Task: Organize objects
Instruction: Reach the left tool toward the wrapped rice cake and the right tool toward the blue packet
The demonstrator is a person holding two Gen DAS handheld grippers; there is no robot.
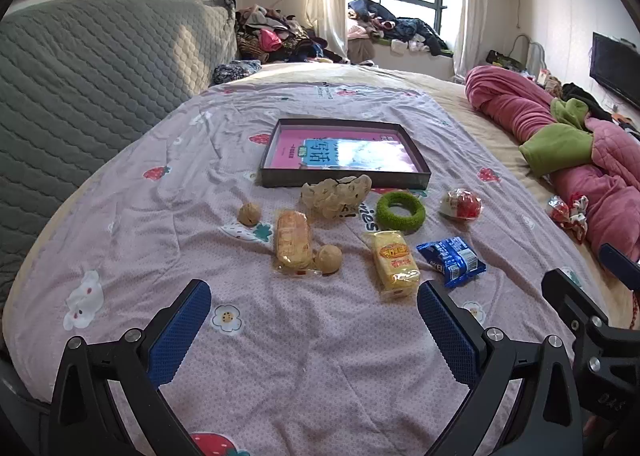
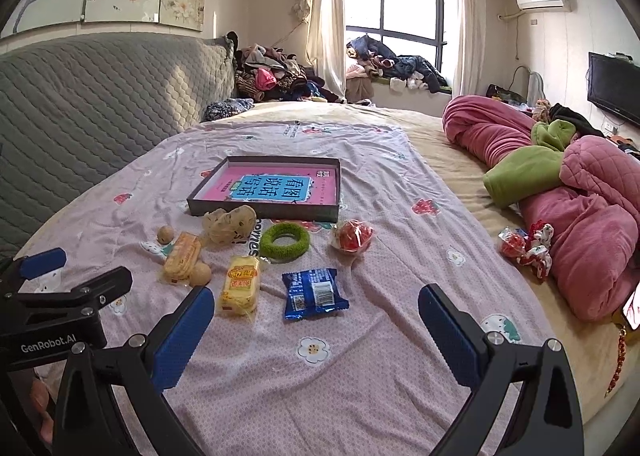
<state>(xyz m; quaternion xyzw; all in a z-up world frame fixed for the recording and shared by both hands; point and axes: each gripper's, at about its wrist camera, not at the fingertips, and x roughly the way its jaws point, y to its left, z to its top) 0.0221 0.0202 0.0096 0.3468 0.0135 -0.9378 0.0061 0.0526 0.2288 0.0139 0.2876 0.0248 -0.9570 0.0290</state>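
A shallow dark box (image 1: pixel 276 179) (image 2: pixel 264 211) with a pink book inside lies on the pink sheet. In front of it are two walnuts (image 1: pixel 249 213) (image 1: pixel 329 259), an orange biscuit pack (image 1: pixel 293 240) (image 2: pixel 182 256), a beige mesh sponge (image 1: pixel 336 193) (image 2: pixel 230 223), a green ring (image 1: pixel 401 211) (image 2: pixel 285 242), a yellow cake pack (image 1: pixel 395 263) (image 2: pixel 240 283), a blue snack packet (image 1: pixel 452 260) (image 2: pixel 314 293) and a red-and-white wrapped sweet (image 1: pixel 461 203) (image 2: pixel 353 236). My left gripper (image 1: pixel 314 292) is open, short of the biscuit and cake packs. My right gripper (image 2: pixel 316 298) is open, just short of the blue packet.
A rolled pink blanket with green lining (image 1: pixel 560 139) (image 2: pixel 560 183) lies along the right side of the bed. More red wrapped sweets (image 1: pixel 568 211) (image 2: pixel 528 246) sit beside it. A grey quilted headboard (image 1: pixel 92 67) runs along the left. Clothes are piled by the window.
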